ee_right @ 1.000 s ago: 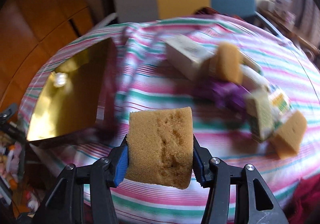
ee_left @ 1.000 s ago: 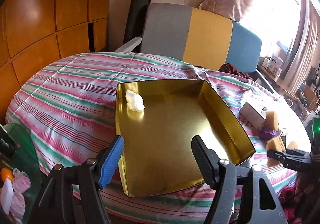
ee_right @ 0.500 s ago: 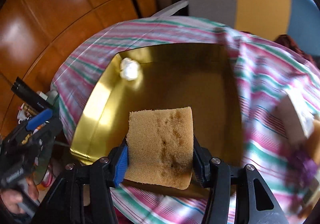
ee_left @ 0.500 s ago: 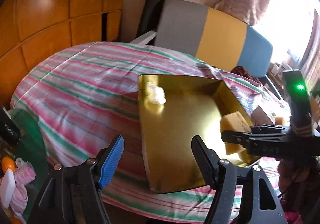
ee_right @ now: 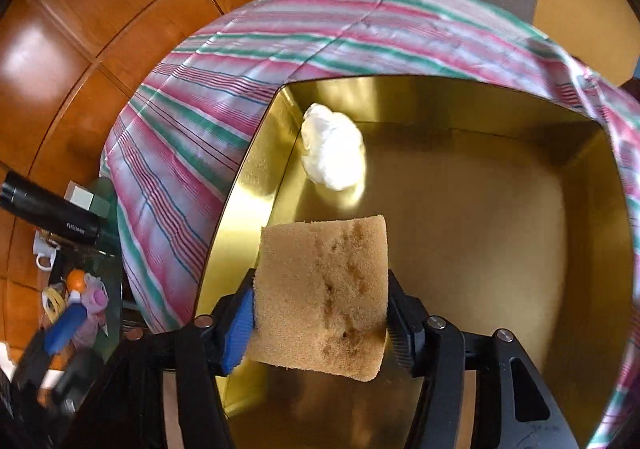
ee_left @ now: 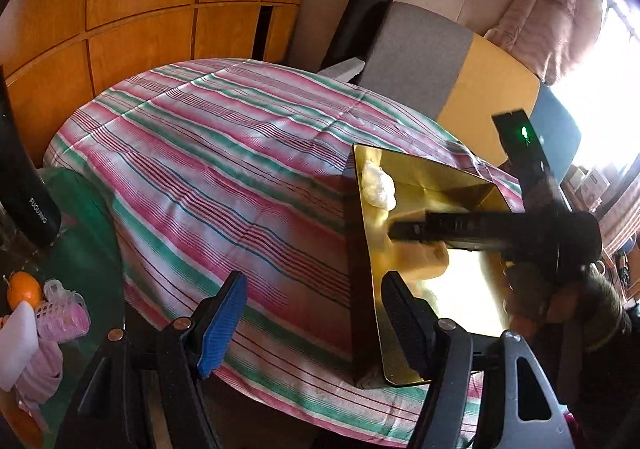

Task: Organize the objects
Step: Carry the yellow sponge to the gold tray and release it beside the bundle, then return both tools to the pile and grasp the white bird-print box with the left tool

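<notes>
Over gold tray, right claw pinches sponge, seemingly airborne.

We see a round table under a pink, green and white striped cloth, orange wooden wall panels, a grey, yellow and blue chair back, and a black cylinder with white lettering beside an orange fruit

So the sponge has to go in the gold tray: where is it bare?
The tray floor is bare right of the white wad, out to the far and right walls. The sponge, in the right tongs, hangs near the left wall, below the wad, the only crowded corner.
</notes>
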Available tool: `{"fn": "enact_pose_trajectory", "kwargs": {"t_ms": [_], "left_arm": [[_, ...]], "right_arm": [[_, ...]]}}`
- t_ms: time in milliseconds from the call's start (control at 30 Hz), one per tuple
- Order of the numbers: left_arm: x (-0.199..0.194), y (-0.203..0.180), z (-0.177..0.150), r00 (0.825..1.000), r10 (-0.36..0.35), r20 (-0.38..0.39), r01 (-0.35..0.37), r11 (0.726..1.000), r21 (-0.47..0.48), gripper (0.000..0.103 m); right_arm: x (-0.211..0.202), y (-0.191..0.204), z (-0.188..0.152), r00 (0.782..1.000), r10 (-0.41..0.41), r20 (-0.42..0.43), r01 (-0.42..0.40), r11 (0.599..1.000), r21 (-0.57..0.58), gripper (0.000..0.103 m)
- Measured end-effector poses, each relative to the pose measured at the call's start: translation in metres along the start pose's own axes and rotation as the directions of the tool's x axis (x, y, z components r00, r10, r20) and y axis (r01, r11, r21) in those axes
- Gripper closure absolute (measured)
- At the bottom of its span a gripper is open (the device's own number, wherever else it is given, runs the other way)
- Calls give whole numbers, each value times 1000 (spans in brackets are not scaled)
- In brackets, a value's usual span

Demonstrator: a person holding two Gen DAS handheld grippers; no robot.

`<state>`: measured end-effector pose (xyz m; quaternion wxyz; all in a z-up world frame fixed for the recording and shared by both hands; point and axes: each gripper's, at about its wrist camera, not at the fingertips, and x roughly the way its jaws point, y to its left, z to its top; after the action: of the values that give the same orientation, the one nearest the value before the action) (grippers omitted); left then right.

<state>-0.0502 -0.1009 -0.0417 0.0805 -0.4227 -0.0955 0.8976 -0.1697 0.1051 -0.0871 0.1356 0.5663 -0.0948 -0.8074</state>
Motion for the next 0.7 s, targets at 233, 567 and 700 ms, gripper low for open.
{"fn": "enact_pose_trajectory", "kwargs": {"t_ms": [233,567,700], "left_arm": [[4,-2,-4,1000,-11,-15,11,1000,1,34],[7,-23,-10,999,-36,-33,38,998,57,34],[6,-35,-13,998,-50,-44,53,996,73,34]], "right_arm": [[-13,-21,2,983,172,70,-180,973,143,18],[-66,-33,-38,979,67,191,-84,993,83,8],[-92,-48,-61,970,23,241,-44,996,82,3]]}}
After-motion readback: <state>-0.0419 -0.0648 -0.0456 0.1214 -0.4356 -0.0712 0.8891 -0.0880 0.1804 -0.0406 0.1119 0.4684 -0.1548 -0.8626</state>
